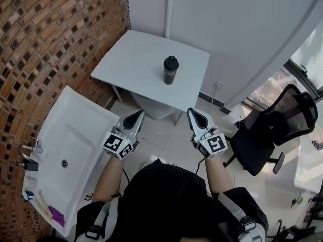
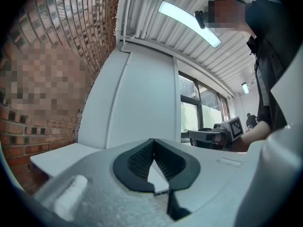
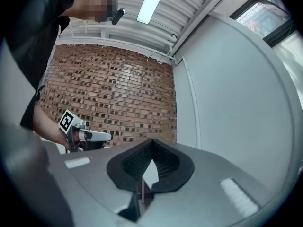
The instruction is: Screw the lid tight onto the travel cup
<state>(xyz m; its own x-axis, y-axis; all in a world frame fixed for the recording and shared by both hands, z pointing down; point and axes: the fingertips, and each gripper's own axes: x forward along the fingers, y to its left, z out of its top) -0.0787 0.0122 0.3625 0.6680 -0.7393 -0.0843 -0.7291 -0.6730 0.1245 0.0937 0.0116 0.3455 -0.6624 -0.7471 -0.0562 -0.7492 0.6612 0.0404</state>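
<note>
A black travel cup (image 1: 170, 70) with its black lid on top stands upright on a small white table (image 1: 131, 59), toward its right side. My left gripper (image 1: 137, 116) and right gripper (image 1: 194, 114) are both held short of the table's near edge, pointing toward it, each shut with nothing between the jaws. In the left gripper view the jaws (image 2: 154, 144) meet at the tips, and the right gripper (image 2: 208, 136) shows to the side. In the right gripper view the jaws (image 3: 151, 145) are likewise shut, and the left gripper (image 3: 87, 135) shows at the left. The cup appears in neither gripper view.
A white sink counter (image 1: 70, 150) with a tap (image 1: 31, 147) runs along the brick wall (image 1: 45, 39) at the left. A black office chair (image 1: 275, 127) stands at the right. A white wall panel (image 1: 242, 29) rises behind the table.
</note>
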